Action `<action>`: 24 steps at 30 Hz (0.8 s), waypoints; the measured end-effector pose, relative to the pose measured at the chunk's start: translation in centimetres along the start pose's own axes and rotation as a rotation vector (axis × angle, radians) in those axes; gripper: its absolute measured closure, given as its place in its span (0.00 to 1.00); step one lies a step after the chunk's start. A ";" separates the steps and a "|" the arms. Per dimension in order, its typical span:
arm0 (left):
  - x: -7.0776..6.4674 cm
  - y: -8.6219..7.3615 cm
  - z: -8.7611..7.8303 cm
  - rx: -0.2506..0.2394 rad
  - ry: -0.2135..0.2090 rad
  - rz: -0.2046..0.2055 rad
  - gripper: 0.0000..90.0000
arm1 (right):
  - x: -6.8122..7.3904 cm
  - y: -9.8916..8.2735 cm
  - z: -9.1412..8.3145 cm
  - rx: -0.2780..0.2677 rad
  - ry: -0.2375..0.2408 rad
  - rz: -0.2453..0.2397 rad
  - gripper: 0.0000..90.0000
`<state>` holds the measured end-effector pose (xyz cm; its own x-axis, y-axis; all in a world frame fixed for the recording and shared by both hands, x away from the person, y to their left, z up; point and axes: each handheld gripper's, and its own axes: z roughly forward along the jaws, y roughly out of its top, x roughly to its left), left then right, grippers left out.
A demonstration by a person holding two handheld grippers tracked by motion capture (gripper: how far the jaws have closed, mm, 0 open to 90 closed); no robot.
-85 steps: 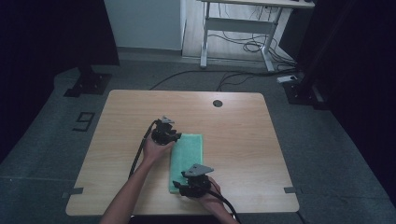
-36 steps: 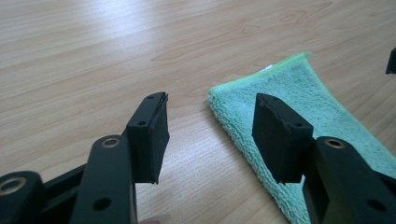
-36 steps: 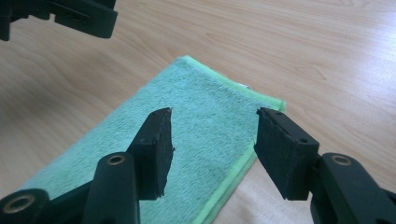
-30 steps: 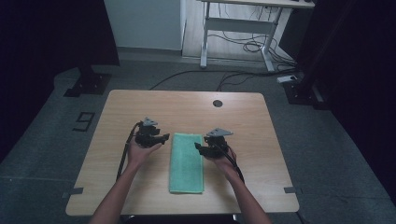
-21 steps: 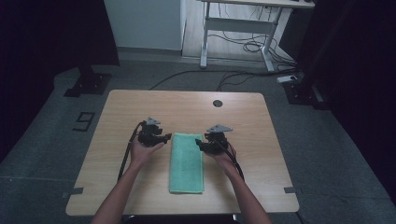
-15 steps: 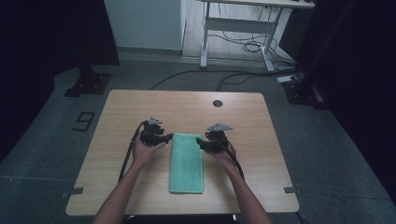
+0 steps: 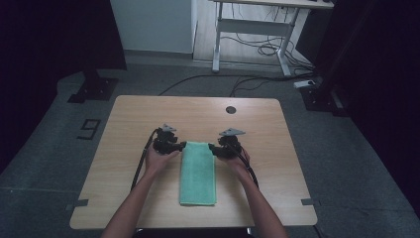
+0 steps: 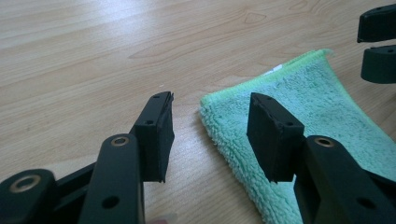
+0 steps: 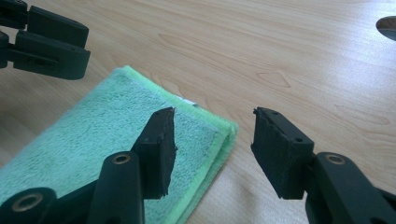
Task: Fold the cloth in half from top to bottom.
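Green towel [image 7: 197, 172] far corners lie between both tongs' parted jaws

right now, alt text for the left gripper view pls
Two open black jaws straddle the near corner of a folded green towel lying flat on a light wooden table. The other gripper shows at the towel's far corner, top right.

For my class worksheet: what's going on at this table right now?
A person works a folded green towel on a wooden table with two tools. The left hand-held gripper and right hand-held gripper each straddle a far corner of it, jaws just closing but not yet pinching. The towel lies flat.
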<state>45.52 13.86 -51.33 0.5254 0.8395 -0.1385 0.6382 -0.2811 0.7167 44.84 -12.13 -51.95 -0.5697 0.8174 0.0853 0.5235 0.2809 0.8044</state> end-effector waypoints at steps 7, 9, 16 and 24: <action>-0.1 0.5 0.5 0.009 0.002 0.006 0.57 | -0.3 0.3 0.8 0.017 -0.007 0.000 0.54; -0.1 0.6 0.8 0.018 0.001 0.007 0.57 | -0.3 0.4 0.9 0.013 -0.005 0.001 0.55; -0.1 0.6 1.6 0.033 -0.001 0.001 0.57 | -0.6 0.1 1.6 0.025 -0.005 0.013 0.55; 0.3 0.2 2.4 0.059 -0.005 -0.013 0.59 | -1.0 -0.3 2.7 0.047 -0.015 0.028 0.57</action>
<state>47.15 12.99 -52.88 0.5198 0.8409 -0.1510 0.6767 -0.2973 0.6736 46.98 -11.63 -53.87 -0.5447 0.8329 0.0983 0.5688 0.2807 0.7731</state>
